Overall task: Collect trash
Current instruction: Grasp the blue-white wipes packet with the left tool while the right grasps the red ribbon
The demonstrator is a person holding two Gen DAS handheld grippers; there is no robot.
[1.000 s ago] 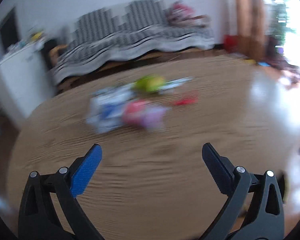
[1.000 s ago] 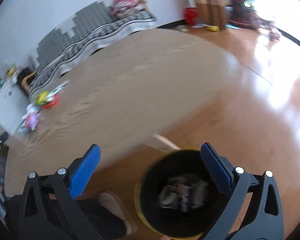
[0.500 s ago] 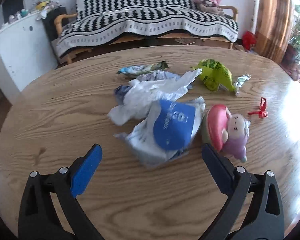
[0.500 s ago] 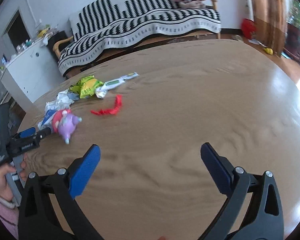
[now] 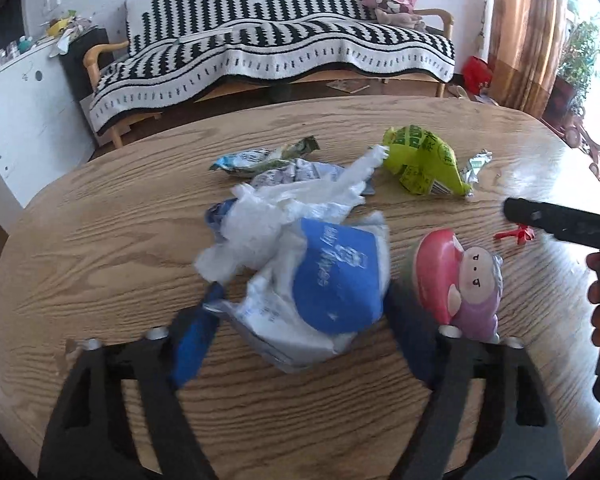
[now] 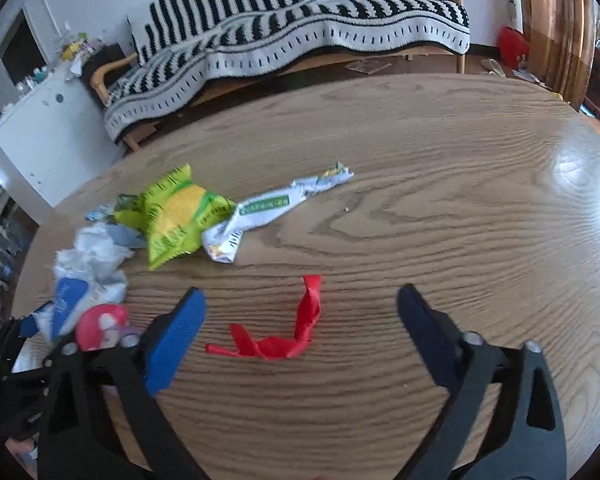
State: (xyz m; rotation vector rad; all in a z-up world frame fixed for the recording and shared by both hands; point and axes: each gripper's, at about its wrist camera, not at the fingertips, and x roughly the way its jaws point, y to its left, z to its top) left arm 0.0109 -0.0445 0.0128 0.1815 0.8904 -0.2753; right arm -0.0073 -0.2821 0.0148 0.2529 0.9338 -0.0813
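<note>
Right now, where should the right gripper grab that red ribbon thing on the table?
Best at the bunched knot of the red ribbon, its thickest part; the tails lie too flat on the table to pinch. Come from above, since it lies flat. The right gripper already straddles it, jaws closing but not yet touching.

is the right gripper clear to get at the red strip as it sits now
Probably yes. The right gripper has the red strip lying flat between its closing fingers, which don't touch it yet, with bare table around it. The toy and wrappers lie off to one side.
</note>
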